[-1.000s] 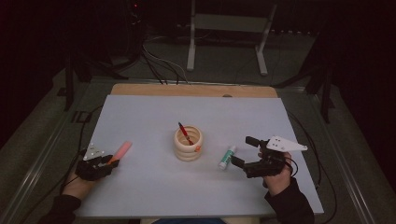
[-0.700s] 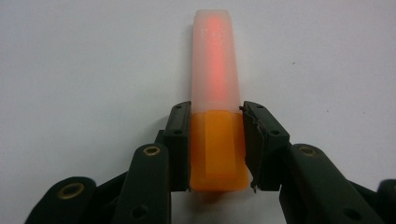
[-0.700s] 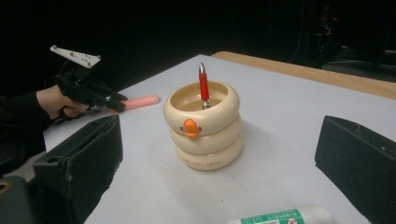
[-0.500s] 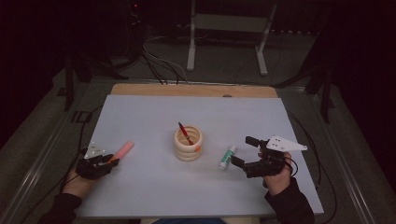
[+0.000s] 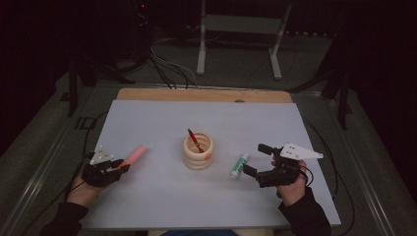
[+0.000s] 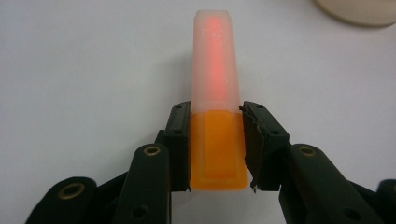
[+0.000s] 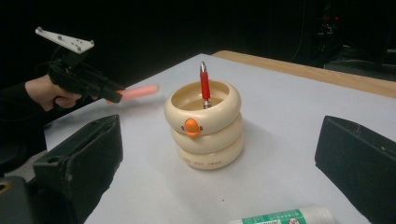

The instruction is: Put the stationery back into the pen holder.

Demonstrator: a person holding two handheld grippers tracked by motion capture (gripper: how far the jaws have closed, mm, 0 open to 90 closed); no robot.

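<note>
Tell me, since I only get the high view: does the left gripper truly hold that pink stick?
Observer: Yes. In the left gripper view, the left gripper clamps the marker by its orange end.
Operator: What is that orange spot on the cup?
Observer: The right gripper view shows it is a little beak on the front of the cup.
Operator: Is the pen all red?
Observer: No. Seen from there, the pen has a silver tip.

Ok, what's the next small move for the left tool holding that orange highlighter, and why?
Probably carry it toward the cream ring-shaped holder. The left tool already clamps the orange highlighter by its orange end, the holder already stands a red pen, and its opening has room.
</note>
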